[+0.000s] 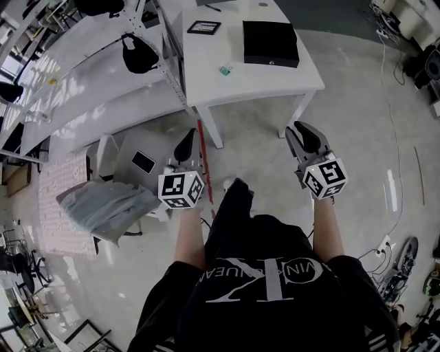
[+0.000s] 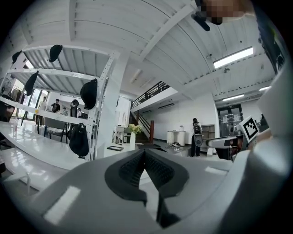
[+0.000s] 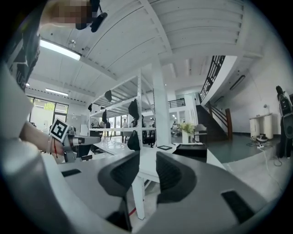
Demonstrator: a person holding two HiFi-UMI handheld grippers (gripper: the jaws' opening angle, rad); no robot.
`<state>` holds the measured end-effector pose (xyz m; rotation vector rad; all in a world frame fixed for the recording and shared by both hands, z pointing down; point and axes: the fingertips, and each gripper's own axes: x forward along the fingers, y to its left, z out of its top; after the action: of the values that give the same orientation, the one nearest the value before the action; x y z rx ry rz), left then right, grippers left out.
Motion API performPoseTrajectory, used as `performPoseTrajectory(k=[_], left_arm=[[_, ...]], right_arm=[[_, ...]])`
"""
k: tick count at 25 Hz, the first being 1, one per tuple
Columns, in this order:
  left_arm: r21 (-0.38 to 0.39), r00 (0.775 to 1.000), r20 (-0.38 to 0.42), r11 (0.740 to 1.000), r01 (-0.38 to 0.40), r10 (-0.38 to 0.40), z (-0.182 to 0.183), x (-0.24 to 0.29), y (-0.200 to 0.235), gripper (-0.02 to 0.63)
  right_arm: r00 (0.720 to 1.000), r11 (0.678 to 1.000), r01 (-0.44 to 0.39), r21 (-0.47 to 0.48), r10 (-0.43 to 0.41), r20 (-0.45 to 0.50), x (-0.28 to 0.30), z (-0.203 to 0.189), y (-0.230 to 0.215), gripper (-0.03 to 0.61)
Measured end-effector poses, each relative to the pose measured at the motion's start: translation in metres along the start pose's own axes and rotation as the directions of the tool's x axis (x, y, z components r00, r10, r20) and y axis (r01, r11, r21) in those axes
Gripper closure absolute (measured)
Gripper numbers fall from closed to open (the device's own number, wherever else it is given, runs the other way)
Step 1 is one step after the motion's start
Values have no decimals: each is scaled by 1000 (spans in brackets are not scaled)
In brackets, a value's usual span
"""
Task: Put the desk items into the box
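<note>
Far left: a white shelf rack [image 1: 75, 82] w/ dark bags hung on it, then a chair w/ grey cloth [image 1: 110, 203] on the floor; neither looks part of the job. Left tongs [image 1: 184, 146] are held in mid-air in front of the person, jaws shut tip to tip on nothing. Ahead is the desk [image 1: 227, 89], well apart from both tongs. On it: a small black frame [image 1: 203, 27] toward the back left, a tiny green item [image 1: 224, 69] nearer the front edge, and the black box [image 1: 270, 42] to the right of them. Right tongs [image 1: 304, 137] are also in mid-air, jaws parted a little, empty. Judgement: step = approach; no item gripped, nothing seen going into the box yet. Next move prob. needs walking up to the desk, opening the left tongs, and dealing w/ the box top first if it's lidded. Hard to tell: whether the box is open or shut, since it reads as one flat black face. The green item is too small to ID. A thin dark stick [image 1: 213, 7] and a round bit [image 1: 263, 4] sit at the desk's far end, the round bit cut off by the head view's top edge.
</note>
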<state>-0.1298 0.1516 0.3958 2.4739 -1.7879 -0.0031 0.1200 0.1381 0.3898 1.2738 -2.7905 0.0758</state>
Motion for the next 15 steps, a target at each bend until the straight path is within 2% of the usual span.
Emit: performPoseTrajectory(k=[8, 15], left_arm=[[-15, 1000, 0, 1000, 18, -18, -15, 59, 25, 606], [-30, 1000, -15, 999, 18, -18, -20, 122, 62, 606]], right_arm=[[998, 999, -44, -6, 44, -45, 58, -16, -13, 500], [997, 998, -54, 38, 56, -57, 131, -14, -52, 500]])
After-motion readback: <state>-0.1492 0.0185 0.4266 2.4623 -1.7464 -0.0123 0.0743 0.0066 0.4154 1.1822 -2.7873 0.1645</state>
